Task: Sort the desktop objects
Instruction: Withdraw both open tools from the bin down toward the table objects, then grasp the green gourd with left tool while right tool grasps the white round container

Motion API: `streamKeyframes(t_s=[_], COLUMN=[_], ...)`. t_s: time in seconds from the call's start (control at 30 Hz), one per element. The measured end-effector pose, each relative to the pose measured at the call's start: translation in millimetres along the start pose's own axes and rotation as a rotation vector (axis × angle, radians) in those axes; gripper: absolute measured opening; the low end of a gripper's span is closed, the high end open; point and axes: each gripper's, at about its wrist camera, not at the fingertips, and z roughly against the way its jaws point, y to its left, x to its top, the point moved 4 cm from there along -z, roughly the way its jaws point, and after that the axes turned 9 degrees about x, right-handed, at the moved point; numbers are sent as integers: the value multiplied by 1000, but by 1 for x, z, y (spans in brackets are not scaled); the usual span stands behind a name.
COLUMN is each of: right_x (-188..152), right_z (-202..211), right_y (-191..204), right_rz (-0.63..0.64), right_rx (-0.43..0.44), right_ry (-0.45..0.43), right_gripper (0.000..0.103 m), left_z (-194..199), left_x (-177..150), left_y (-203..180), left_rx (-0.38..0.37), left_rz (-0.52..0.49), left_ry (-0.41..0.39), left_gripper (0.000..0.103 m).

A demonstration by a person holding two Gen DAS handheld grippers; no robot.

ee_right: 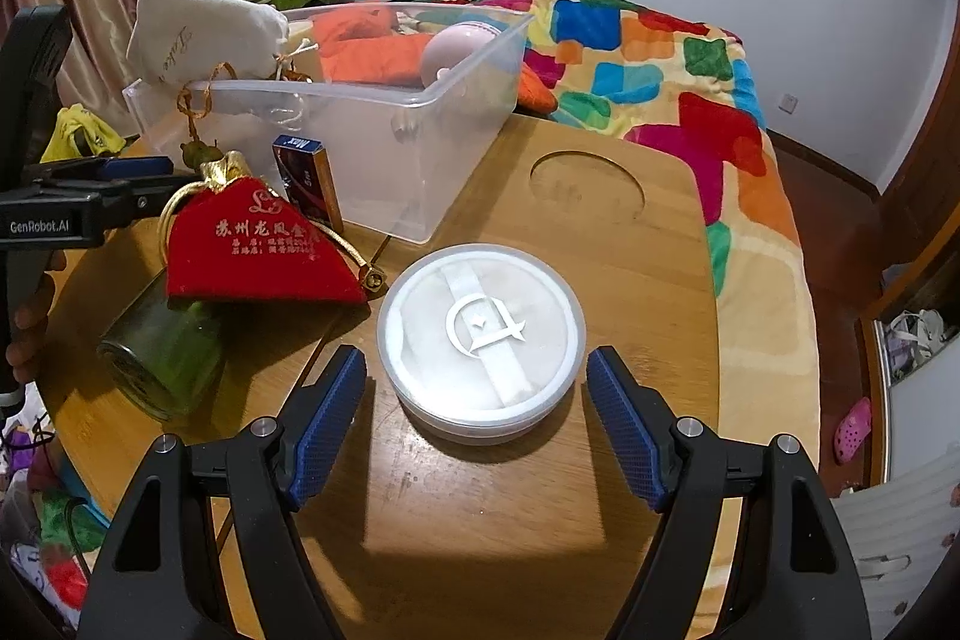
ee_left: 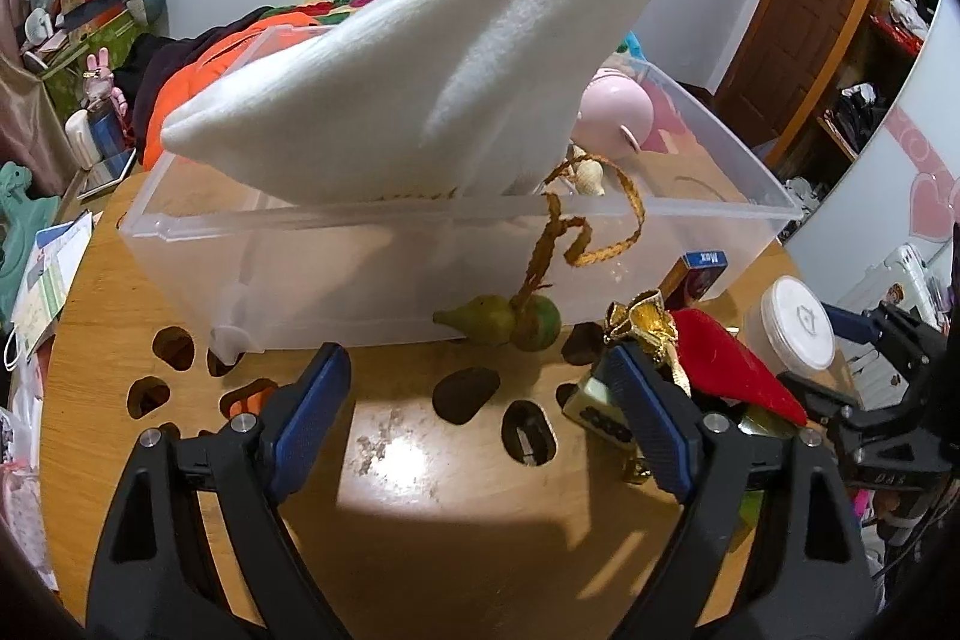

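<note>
Beside the clear, frosted plastic bin (ee_right: 336, 124), the pouch (ee_right: 258, 244) is red velvet with gold lettering and a gold cord. In front of the bin sits a white round case (ee_right: 480, 334) bearing a white emblem. Leaning on its rim, the cloth bag (ee_left: 420, 58) is cream. Behind the bin, the blanket (ee_right: 678, 58) shows bright multicoloured blocks; the jar (ee_right: 162, 346) looks greenish, perhaps tinted.

The white pouch (ee_left: 408, 70) hides most of the clear bin's (ee_left: 360, 274) interior. At 9 o'clock in the right wrist view, the red pouch (ee_right: 258, 244) covers the green glass jar's (ee_right: 162, 346) upper part. The small box (ee_right: 309, 181) print is unreadable.
</note>
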Motion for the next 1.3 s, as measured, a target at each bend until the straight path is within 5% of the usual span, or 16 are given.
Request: streamKeyframes(t_s=[0.37, 0.57, 1.17, 1.3], right_x=[1, 0, 0, 0], right_z=[-6, -10, -10, -11], right_y=[-1, -1, 3, 3], right_rz=[4, -5, 10, 12], right_rx=[7, 14, 19, 22], right_ry=[-9, -12, -25, -28], right_gripper=[72, 68, 62, 62], left_z=[-6, -5, 3, 5], left_x=[0, 1, 6, 6], left_y=[-3, -5, -1, -6], left_rx=[-38, -61, -46, -23], left_rz=[38, 40, 80, 38], left_ry=[10, 8, -17, -39], left_gripper=[63, 40, 39, 30])
